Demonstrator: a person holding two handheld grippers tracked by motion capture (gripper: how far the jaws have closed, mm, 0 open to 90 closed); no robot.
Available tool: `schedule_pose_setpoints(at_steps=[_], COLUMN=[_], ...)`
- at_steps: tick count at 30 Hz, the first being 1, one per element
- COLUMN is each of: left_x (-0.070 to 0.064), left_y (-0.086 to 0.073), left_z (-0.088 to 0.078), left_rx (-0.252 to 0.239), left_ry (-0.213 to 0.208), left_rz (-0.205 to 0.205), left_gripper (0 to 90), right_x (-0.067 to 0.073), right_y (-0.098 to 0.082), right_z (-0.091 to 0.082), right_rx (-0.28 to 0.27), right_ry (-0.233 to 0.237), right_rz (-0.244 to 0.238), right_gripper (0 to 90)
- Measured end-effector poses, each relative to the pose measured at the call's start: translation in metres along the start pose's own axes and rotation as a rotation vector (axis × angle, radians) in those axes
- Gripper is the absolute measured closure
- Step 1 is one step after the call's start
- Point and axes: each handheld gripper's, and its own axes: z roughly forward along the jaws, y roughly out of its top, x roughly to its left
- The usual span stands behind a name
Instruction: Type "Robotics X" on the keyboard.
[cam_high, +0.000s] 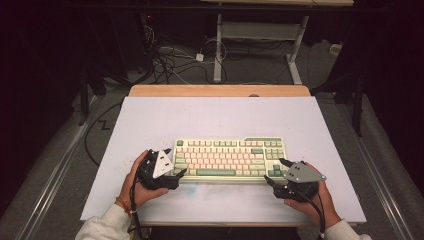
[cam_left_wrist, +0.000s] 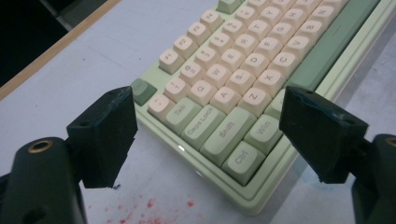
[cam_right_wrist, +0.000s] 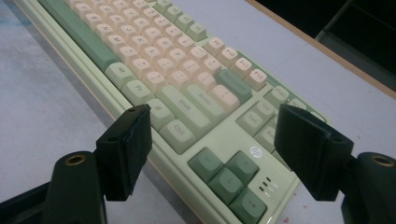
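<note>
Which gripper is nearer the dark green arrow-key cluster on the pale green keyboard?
Right. The right gripper sits at the keyboard's right end beside the arrow keys; the left gripper is at the opposite end.

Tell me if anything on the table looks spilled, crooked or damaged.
Red specks are scattered on the table by the keyboard's left front corner, like spilled pigment or paint; a few more show at its right front corner. The keyboard itself sits square and looks intact.
</note>
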Motion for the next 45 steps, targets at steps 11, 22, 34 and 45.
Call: schedule_pose_setpoints(at_steps=[11, 22, 34, 45], left_x=[0.001, 0.0, -0.001, -0.002], left_y=[-0.017, -0.024, -0.023, -0.023], left_z=[-0.009, -0.012, -0.01, -0.009], left_rx=[0.035, 0.055, 0.064, 0.07], left_ry=[0.006, -0.001, -0.003, -0.009], left_rz=[-0.035, -0.044, -0.042, -0.035], left_gripper=[18.6, 18.6, 18.6, 18.7], right_x=[-0.011, -0.017, -0.017, -0.012], right_y=[0.009, 0.021, 0.03, 0.031], right_z=[0.004, 0.014, 0.033, 0.054], right_rx=[0.003, 0.017, 0.072, 0.132], right_ry=[0.023, 0.09, 0.169, 0.2], right_rz=[0.033, 0.055, 0.04, 0.027], right_gripper=[44.9, 72.6, 89.8, 89.9])
